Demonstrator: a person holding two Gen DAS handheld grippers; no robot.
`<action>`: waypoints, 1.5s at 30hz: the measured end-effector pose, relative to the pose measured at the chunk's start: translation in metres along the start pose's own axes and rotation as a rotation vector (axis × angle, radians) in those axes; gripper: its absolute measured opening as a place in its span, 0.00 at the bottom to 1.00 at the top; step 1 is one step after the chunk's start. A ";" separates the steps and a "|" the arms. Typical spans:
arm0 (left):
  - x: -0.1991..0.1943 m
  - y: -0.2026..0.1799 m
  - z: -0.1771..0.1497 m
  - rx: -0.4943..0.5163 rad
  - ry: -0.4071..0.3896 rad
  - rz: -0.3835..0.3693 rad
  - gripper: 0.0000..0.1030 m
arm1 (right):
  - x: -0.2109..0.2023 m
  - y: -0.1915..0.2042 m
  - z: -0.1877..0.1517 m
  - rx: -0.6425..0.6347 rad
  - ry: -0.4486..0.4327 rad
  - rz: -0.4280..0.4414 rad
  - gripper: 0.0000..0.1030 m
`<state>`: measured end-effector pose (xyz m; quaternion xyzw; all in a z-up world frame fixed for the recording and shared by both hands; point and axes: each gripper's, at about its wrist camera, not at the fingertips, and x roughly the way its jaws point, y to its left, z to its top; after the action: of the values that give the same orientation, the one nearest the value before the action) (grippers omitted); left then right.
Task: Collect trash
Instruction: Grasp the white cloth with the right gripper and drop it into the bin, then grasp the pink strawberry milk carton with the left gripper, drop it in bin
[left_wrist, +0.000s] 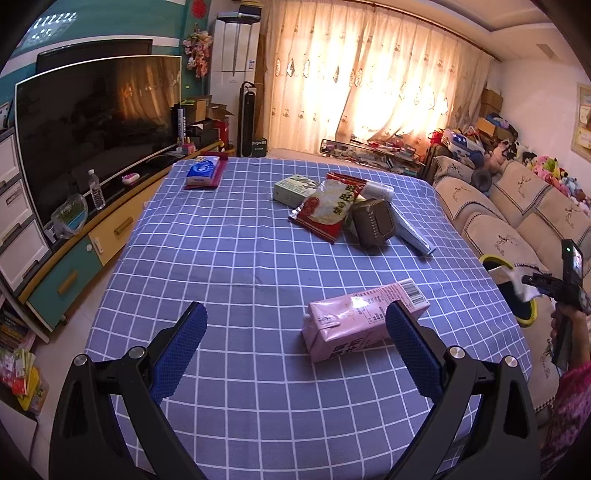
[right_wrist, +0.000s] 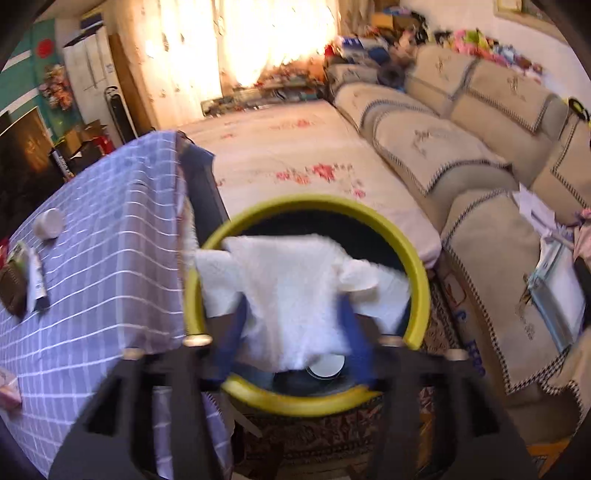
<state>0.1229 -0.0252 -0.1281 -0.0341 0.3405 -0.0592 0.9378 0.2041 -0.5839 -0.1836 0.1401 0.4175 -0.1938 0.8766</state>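
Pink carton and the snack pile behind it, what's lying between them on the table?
Nothing: in the left wrist view, only bare checked tablecloth runs from the pink carton to the red snack bag and the pile around it.

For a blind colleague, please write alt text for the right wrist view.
The right gripper holds a crumpled white paper towel above the open yellow-rimmed trash bin. The bin stands on the floor between a table with a blue checked cloth and a beige sofa.
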 end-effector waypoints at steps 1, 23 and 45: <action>0.003 -0.002 -0.001 0.006 0.005 -0.007 0.93 | 0.003 0.000 -0.002 0.007 0.006 0.006 0.55; 0.061 -0.034 -0.033 0.038 0.138 -0.253 0.93 | -0.030 0.030 -0.009 -0.026 -0.068 0.103 0.63; 0.070 -0.094 -0.017 0.255 0.159 -0.270 0.87 | -0.036 0.021 -0.012 -0.019 -0.079 0.151 0.65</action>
<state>0.1572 -0.1280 -0.1756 0.0443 0.3953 -0.2298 0.8882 0.1846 -0.5528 -0.1612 0.1549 0.3727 -0.1287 0.9058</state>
